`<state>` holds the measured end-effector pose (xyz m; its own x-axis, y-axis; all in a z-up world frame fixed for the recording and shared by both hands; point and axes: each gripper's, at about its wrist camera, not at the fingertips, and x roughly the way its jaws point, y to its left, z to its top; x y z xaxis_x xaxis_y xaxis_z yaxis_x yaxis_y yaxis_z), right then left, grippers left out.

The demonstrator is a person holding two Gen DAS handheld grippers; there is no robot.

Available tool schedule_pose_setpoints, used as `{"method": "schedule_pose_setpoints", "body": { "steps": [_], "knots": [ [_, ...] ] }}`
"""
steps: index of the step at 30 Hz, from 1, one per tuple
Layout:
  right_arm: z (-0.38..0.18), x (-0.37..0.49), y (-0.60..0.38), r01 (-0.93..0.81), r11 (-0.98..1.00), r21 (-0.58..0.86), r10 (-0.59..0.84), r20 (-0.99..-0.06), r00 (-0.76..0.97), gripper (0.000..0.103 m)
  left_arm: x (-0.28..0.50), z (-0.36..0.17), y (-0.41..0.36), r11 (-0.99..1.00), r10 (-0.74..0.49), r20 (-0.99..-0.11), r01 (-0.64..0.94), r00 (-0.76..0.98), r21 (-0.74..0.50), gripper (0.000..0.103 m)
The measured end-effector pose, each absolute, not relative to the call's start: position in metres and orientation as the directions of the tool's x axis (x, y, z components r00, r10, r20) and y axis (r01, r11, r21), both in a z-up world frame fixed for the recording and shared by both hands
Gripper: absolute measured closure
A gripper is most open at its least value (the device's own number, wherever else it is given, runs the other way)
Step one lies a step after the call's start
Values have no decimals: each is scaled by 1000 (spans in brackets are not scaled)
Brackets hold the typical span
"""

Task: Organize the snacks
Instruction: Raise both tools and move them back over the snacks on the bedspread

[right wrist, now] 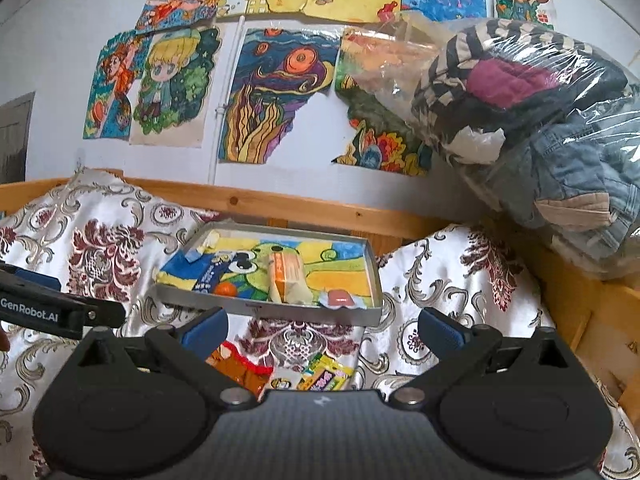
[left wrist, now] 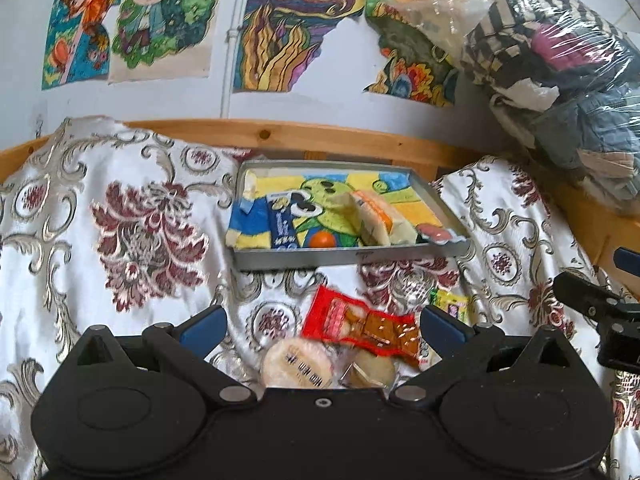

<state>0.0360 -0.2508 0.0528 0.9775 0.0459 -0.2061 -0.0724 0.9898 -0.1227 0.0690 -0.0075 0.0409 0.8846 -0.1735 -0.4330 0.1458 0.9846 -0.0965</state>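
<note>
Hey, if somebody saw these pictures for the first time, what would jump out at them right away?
Probably the bright children's drawings covering the wall above the wooden bed rail, and the big clear bag of clothes piled at the right. Next, the shallow grey tray on the floral bedspread, already holding several snacks, with a red snack packet lying loose on the cloth between the open left gripper fingers.

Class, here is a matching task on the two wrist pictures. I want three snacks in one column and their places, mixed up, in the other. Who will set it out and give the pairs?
Column 1:
1. red snack packet
2. small orange ball
3. round pale cake

Column 2:
A. in the grey tray, at its near wall
B. on the patterned cloth, nearest the left gripper
C. on the cloth, between tray and cake

Pairs: 1-C, 2-A, 3-B
</note>
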Motion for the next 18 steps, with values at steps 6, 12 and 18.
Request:
{"method": "schedule_pose_setpoints", "body": {
  "steps": [6, 12, 18],
  "knots": [
    [49, 38, -250, -60, 991, -119, 30, -239, 971, 0, 73, 29, 0, 984, -171, -457, 128, 873, -125, 1],
    [40, 47, -247, -63, 994, -83, 33, -322, 946, 0, 74, 18, 6, 985, -167, -492, 117, 855, -130, 1],
    [21, 60, -242, -92, 994, -54, 61, -423, 904, 0, 80, 4, 3, 985, -170, -556, 123, 814, -122, 1]
  ]
}}
